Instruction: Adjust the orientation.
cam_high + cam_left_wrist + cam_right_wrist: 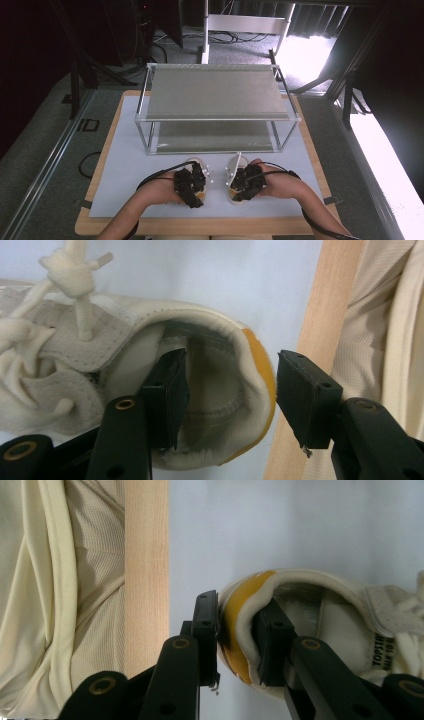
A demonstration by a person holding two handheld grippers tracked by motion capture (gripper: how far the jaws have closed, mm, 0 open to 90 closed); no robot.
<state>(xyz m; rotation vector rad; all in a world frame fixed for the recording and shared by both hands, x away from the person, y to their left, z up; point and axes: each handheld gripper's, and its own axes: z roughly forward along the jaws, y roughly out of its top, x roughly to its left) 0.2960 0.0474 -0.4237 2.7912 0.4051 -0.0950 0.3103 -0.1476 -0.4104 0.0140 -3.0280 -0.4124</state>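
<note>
Two cream lace-up shoes with yellow heel patches lie side by side on the front of the white mat (125, 170). My left gripper (190, 187) is at the left shoe (202, 169). In the left gripper view this gripper (232, 375) is open. One jaw is inside the left shoe's (125, 325) opening and the other is outside the heel, a small gap away. My right gripper (245, 182) is at the right shoe (233, 169), which looks tilted onto its side. In the right gripper view the right gripper (239, 615) is shut on the right shoe's heel collar (240, 605).
A two-level metal rack (215, 92) with a clear frame stands on the mat behind the shoes. The table's wooden front edge (145, 555) runs just behind both heels, with the person's cream clothing (380, 315) beyond it. Cables trail from both grippers along the forearms.
</note>
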